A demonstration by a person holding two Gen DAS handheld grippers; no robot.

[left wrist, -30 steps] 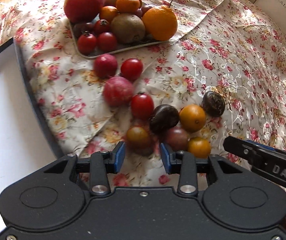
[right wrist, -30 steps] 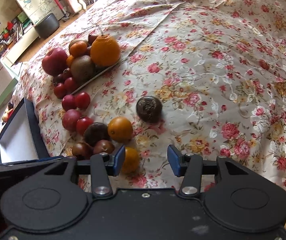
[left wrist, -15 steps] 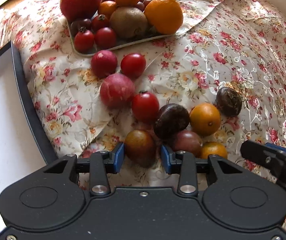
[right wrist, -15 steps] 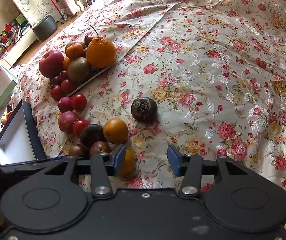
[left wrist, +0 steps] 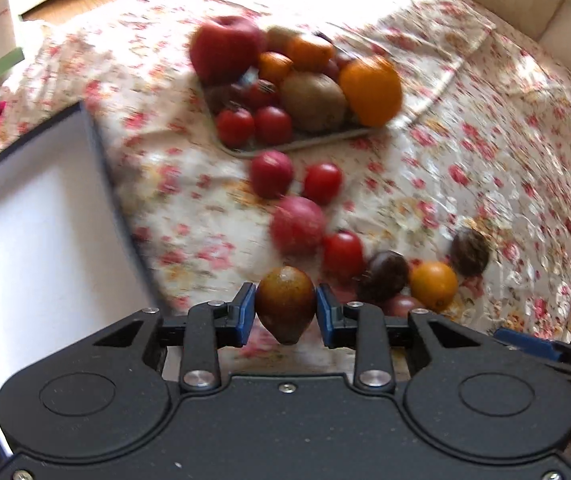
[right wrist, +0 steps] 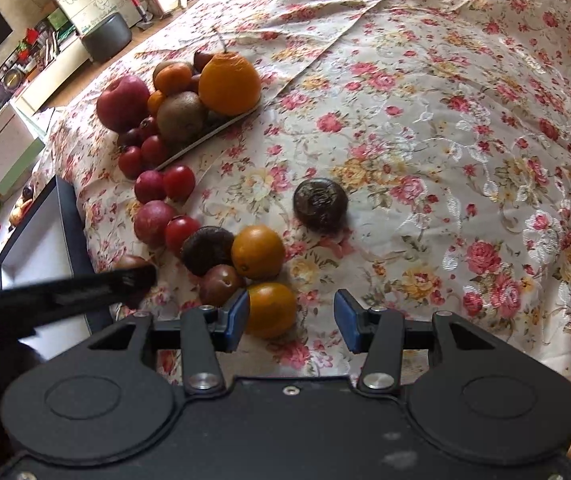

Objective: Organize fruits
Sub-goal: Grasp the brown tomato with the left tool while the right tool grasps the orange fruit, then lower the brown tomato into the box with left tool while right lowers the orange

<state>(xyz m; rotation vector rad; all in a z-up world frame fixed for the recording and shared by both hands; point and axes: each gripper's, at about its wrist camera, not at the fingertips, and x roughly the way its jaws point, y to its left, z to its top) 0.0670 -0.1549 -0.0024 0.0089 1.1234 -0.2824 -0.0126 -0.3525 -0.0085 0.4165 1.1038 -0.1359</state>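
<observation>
Left wrist view: left gripper (left wrist: 285, 307), blue pads clenched on 1 brown-green pear-shaped fruit (left wrist: 284, 302), lifted off the floral bedspread (left wrist: 465, 152), near its left edge. Background blurred.

Right wrist view: right gripper (right wrist: 291, 322), jaws released and parted, nothing between the pads; left pad just beside 1 orange tangerine (right wrist: 271, 309) on the cloth.

Loose fruit on the bedspread, right wrist view, 9 counted:
- 2 orange tangerines: the one above, plus 1 (right wrist: 258, 251) just behind it.
- 2 red tomatoes (right wrist: 179, 182) (right wrist: 182, 233).
- 2 pinkish-red plums: 1 small (right wrist: 149, 186), 1 larger (right wrist: 154, 222).
- 2 dark wrinkled passion fruits: 1 (right wrist: 207, 249) touching the farther tangerine, 1 (right wrist: 320, 205) set apart toward the bedspread's middle.
- 1 purplish round fruit (right wrist: 220, 284), between the near tangerine and the nearer passion fruit.

Tray (right wrist: 209, 133), toward the far left part of the bedspread, heaped: 1 red apple (right wrist: 123, 102), 1 large orange (right wrist: 229, 83), 1 kiwi (right wrist: 181, 115), at least 2 small tangerines, several small red tomatoes; exact count unclear, some hidden.

1 black-framed white box (left wrist: 25, 224), off the bedspread's left edge.
</observation>
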